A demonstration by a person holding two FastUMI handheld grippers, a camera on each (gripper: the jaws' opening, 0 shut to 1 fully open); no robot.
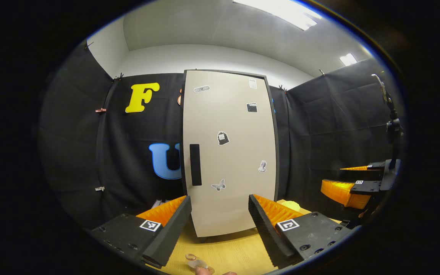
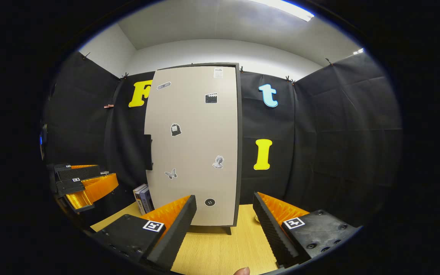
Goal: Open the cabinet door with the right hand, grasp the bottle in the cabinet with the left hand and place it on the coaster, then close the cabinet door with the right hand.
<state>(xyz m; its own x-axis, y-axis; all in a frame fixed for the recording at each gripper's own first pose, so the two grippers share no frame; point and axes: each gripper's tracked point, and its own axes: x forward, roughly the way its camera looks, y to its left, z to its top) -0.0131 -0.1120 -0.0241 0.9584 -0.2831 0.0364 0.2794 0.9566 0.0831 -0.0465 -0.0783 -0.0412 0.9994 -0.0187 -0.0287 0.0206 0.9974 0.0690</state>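
Cabinet: a tall cabinet (image 1: pixel 229 152) is standing upright on the wooden tabletop (image 1: pixel 224 252) against the black cloth wall, its pale door (image 2: pixel 195 145) sitting closed.
Door details: a dark vertical handle (image 1: pixel 195 164) is showing along the door's left edge, and small stickers are dotting the panel.
Left hand-held gripper: the left hand-held gripper (image 1: pixel 220 225) is hovering in front of the door's lower part with its fingers spread wide, holding nothing.
Right hand-held gripper: the right hand-held gripper (image 2: pixel 224 229) is facing the door's lower right part, fingers likewise standing wide apart and gripping nothing.
Bottle: the closed door is hiding the inside, so I cannot tell where it is sitting.
Coaster: a small round coaster (image 1: pixel 191 257) seems to be lying on the tabletop near the front edge, below the left hand-held gripper.
Beside the cabinet: a few books (image 2: pixel 143 198) are standing just left of its base.
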